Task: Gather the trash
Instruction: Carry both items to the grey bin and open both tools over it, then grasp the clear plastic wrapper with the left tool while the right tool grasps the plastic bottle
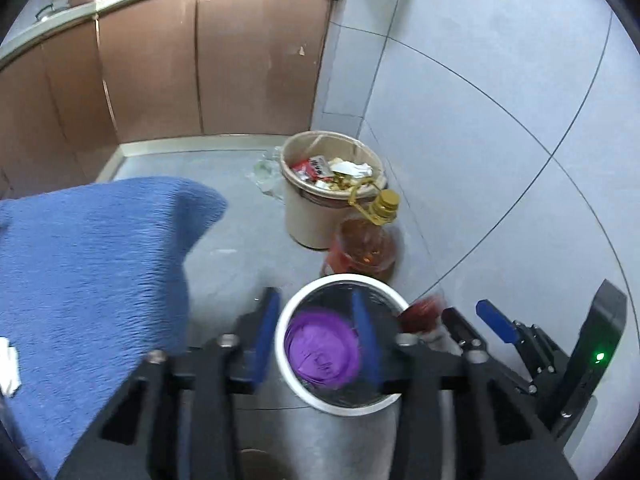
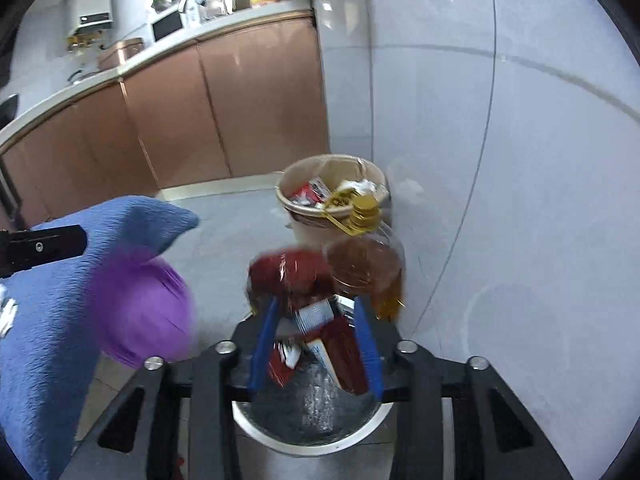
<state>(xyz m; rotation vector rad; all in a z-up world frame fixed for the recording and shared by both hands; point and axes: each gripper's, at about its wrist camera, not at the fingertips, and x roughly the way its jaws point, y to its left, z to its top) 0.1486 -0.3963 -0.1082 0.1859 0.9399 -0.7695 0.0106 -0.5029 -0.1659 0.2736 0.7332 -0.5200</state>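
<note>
A white-rimmed bin (image 1: 340, 410) with a silver liner stands on the floor right under both grippers. A crumpled purple bag (image 1: 322, 350) shows over it, between my left gripper's (image 1: 314, 326) spread blue fingers; whether it is gripped or loose I cannot tell. In the right wrist view the purple bag (image 2: 146, 312) is blurred in mid-air, left of the bin (image 2: 312, 438). My right gripper (image 2: 316, 312) is shut on red and white crumpled wrappers (image 2: 304, 280) above the bin; it also shows in the left wrist view (image 1: 464, 312).
A beige waste bin (image 1: 332, 192) full of wrappers stands by the tiled wall. A cooking-oil bottle (image 1: 366, 244) with a yellow cap stands beside it. A blue cloth-covered surface (image 1: 92, 280) lies to the left. Brown kitchen cabinets (image 1: 208, 64) run behind.
</note>
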